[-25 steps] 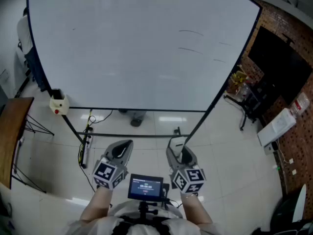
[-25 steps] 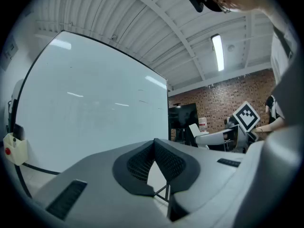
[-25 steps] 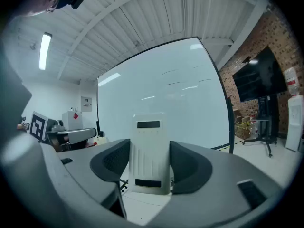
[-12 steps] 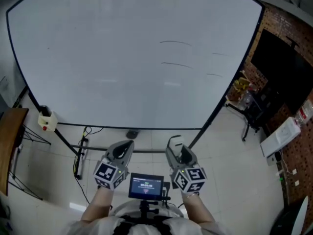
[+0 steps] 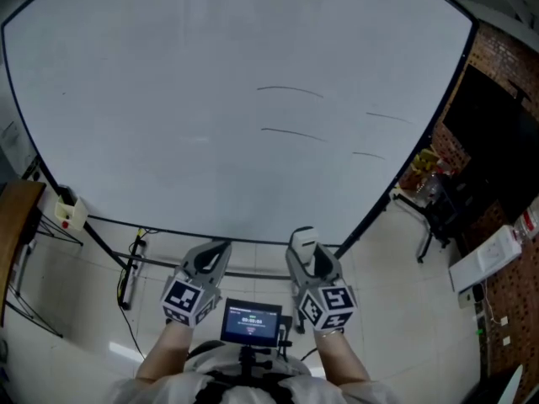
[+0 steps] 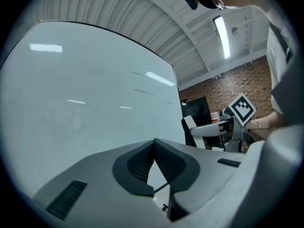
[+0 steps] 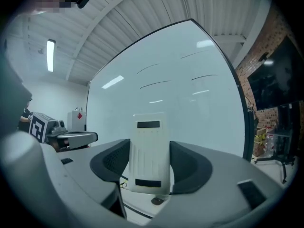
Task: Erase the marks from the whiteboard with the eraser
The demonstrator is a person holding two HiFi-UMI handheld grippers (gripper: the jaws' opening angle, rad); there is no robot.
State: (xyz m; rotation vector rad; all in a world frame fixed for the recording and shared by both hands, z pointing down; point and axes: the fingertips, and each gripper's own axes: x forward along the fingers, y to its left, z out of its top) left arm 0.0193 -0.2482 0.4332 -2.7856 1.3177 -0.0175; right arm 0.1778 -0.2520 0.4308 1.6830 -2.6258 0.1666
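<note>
A large whiteboard fills the upper head view, with thin dark marks right of its middle. The same marks show high on the board in the right gripper view. My right gripper is shut on a white eraser, which stands upright between the jaws, below the board's lower edge. My left gripper hangs beside it with its jaws shut and nothing between them. Both grippers are short of the board.
The whiteboard's black stand legs and cables cross the pale floor. A wooden table edge lies at the left. A brick wall, a dark screen and black stands are at the right.
The view has closed in on the whiteboard, which now fills more of the frame. Both grippers keep their pose, the eraser still held in the right one.
</note>
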